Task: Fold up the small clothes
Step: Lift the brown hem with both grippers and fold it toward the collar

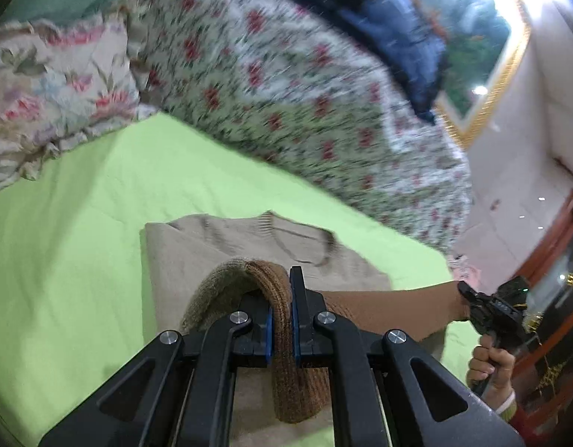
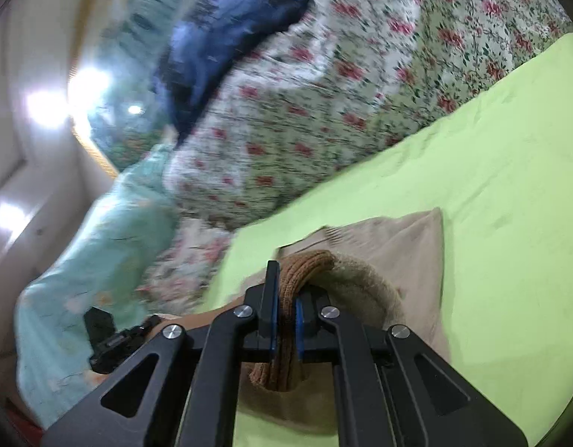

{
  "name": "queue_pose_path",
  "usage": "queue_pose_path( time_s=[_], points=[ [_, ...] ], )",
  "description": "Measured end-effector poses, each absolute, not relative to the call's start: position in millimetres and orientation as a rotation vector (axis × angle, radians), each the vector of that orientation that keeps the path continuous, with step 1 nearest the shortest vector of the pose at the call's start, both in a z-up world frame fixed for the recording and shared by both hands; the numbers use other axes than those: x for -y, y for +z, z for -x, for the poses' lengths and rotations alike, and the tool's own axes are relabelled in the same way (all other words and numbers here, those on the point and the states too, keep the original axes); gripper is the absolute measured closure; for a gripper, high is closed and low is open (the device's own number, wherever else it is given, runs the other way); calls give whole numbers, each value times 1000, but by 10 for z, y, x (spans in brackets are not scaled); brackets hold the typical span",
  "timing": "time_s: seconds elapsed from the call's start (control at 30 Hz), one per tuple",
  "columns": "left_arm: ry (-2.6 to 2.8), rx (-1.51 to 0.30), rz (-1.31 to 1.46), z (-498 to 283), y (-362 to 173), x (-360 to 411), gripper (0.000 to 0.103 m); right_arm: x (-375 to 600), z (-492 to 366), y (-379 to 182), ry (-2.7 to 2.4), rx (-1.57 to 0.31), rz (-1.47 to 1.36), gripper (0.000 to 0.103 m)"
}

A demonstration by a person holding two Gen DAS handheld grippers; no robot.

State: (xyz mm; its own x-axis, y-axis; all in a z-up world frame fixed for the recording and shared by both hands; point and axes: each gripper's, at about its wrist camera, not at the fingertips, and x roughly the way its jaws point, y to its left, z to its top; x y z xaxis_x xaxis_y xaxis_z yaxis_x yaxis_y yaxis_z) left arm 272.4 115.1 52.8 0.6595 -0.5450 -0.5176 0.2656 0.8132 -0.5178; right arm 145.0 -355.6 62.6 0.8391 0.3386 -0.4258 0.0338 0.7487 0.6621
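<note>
A beige knit sweater (image 1: 219, 253) lies on the lime-green sheet (image 1: 81, 223), its neckline at the far end. My left gripper (image 1: 282, 309) is shut on the sweater's brown ribbed hem (image 1: 286, 372) and holds it lifted. My right gripper (image 2: 284, 309) is shut on the same ribbed hem (image 2: 286, 357) at its other corner; the sweater body (image 2: 409, 246) lies ahead of it. The right gripper also shows in the left wrist view (image 1: 491, 305), with the stretched hem running to it. The left gripper shows in the right wrist view (image 2: 111, 339).
A floral quilt (image 1: 286, 93) is piled at the far side with a dark blue garment (image 1: 394, 26) on top. A floral pillow (image 1: 51, 85) lies at the left. A teal blanket (image 2: 92, 257) lies at the bed's end. Wooden furniture (image 1: 554, 272) stands beside the bed.
</note>
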Motion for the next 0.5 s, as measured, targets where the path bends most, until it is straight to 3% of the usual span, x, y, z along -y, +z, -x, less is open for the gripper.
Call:
queue_pose_path(
  time_s=[0.33,0.5],
  points=[
    [-417,-853,420,-3676,-148,-994,97,3743,-2301,-205,51,-739,-727,95],
    [-401,-934,454,-3753,-468,-1025,90,3749,-2467,-513,-9,-850,-717,89]
  ],
)
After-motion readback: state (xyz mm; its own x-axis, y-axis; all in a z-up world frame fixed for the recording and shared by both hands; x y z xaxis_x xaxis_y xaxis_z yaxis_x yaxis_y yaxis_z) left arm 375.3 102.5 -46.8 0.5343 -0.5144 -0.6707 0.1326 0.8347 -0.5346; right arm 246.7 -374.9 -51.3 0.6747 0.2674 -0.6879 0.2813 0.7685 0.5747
